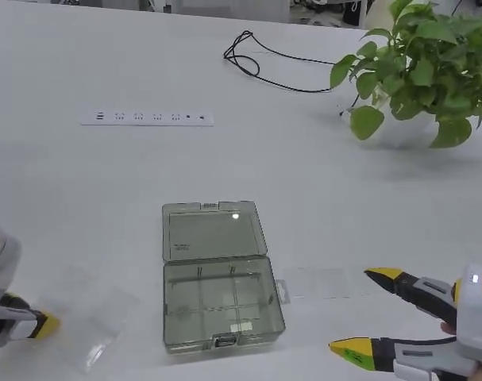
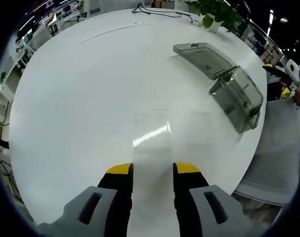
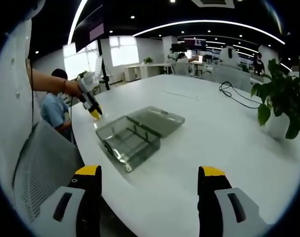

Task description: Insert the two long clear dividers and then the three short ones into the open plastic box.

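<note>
Box (image 1: 193, 340): rectangular, smoke-grey translucent plastic with rounded corners. It sits open, mid-worktop (image 1: 106, 198), towards the near edge. Lid (image 1: 213, 230) is hinged back and lies flat behind it, glossy, with one light glint. Thin pale lines cross the interior in a grid; cannot tell whether these are moulded ribs or seated dividers.

Clear strip (image 1: 324, 282): flat, thin, rectangular, almost invisible against the matt white surface, just right of the box.

Clear sheets (image 1: 90, 317): flat, with faint edges, left of the box and apart from it. In the left gripper view they lie ahead of the jaws.

Left gripper (image 2: 152, 170): grey body, black jaws with yellow tips, a narrow gap between them, nothing held.

Right gripper (image 3: 150, 173): same build, jaws spread wide and empty, low and to the right of the box.

Far side: white power strip (image 1: 148, 117), looped black cable (image 1: 256, 59), leafy green plant (image 1: 427, 71).
</note>
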Tool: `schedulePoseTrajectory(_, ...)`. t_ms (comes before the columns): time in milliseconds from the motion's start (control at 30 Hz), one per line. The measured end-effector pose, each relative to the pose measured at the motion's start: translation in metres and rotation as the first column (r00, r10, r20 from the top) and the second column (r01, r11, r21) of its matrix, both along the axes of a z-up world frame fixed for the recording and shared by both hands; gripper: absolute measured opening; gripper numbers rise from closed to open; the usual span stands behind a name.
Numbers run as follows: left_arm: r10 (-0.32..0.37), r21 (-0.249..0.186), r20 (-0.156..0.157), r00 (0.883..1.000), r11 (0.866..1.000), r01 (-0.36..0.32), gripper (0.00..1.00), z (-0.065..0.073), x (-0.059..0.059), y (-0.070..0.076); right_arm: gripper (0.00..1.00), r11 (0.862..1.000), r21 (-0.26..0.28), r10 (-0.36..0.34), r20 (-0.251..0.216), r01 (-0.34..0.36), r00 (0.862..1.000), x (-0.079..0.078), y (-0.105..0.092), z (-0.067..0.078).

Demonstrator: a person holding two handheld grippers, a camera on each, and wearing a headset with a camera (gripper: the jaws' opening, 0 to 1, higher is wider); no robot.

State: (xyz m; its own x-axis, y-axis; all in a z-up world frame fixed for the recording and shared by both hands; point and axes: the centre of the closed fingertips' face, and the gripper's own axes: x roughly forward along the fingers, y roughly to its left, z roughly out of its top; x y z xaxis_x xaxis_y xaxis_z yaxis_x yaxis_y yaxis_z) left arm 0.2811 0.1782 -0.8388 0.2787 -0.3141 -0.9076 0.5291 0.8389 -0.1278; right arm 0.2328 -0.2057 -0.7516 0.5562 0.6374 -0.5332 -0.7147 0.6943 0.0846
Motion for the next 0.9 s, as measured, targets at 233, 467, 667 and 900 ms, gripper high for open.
schedulePoseTrajectory(233, 0.062, -0.088, 0.020, 0.998, 0.994, -0.060, 0.30, 0.014, 0.000, -0.008, 0.80, 1.000, 0.012, 0.000, 0.007, 0.000, 1.000, 0.003, 0.005, 0.008)
schedulePoseTrajectory(467, 0.114, -0.194, 0.055, 0.992, 0.976, -0.101, 0.30, 0.037, 0.000, -0.023, 0.79, 0.999, 0.034, 0.005, 0.029, -0.006, 1.000, 0.009, 0.017, 0.022)
schedulePoseTrajectory(667, 0.143, -0.298, 0.089, 0.986, 0.948, -0.110, 0.30, 0.063, 0.001, -0.043, 0.78, 0.998, 0.058, 0.000, 0.045, -0.003, 0.999, 0.015, 0.025, 0.036)
schedulePoseTrajectory(900, 0.172, -0.422, 0.121, 0.978, 0.900, -0.106, 0.30, 0.091, 0.005, -0.070, 0.72, 0.994, 0.108, -0.007, 0.072, -0.001, 0.997, 0.024, 0.042, 0.059)
